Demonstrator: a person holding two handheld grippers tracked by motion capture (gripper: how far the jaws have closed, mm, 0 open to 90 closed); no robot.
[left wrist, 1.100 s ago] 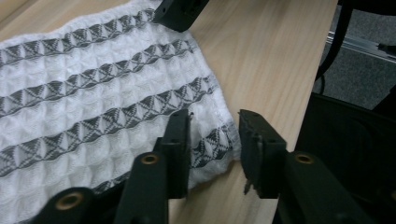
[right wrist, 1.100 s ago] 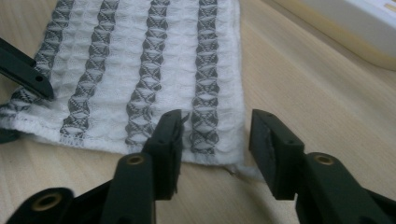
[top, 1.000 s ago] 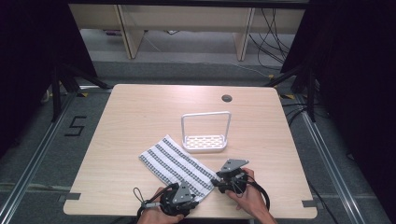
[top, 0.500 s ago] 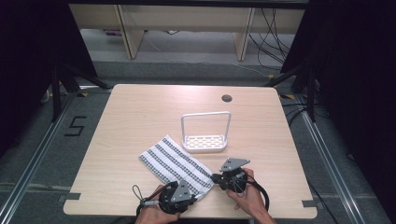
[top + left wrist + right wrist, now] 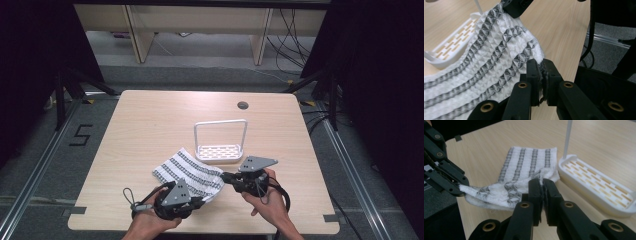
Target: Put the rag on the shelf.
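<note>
A white towel with grey stripes (image 5: 186,169) lies on the wooden table (image 5: 150,125) near its front edge. My left gripper (image 5: 204,199) is shut on the towel's near corner (image 5: 537,53), the cloth pinched between its jaws (image 5: 542,75). My right gripper (image 5: 226,176) is shut on the neighbouring corner (image 5: 546,176), close to the white rack (image 5: 220,150). Both pinched corners are raised off the table, and the towel edge (image 5: 489,191) hangs stretched between the two grippers. The far part of the towel (image 5: 526,162) still rests flat.
The white slotted rack (image 5: 594,185) with a tall hoop handle (image 5: 220,122) stands just behind the towel. A round cable hole (image 5: 243,105) sits at the table's back right. Dark frame legs and cables stand beyond the table.
Both grippers have risen with the towel's near corners in them. The near edge of the towel has come up off the table and bunched slightly.
</note>
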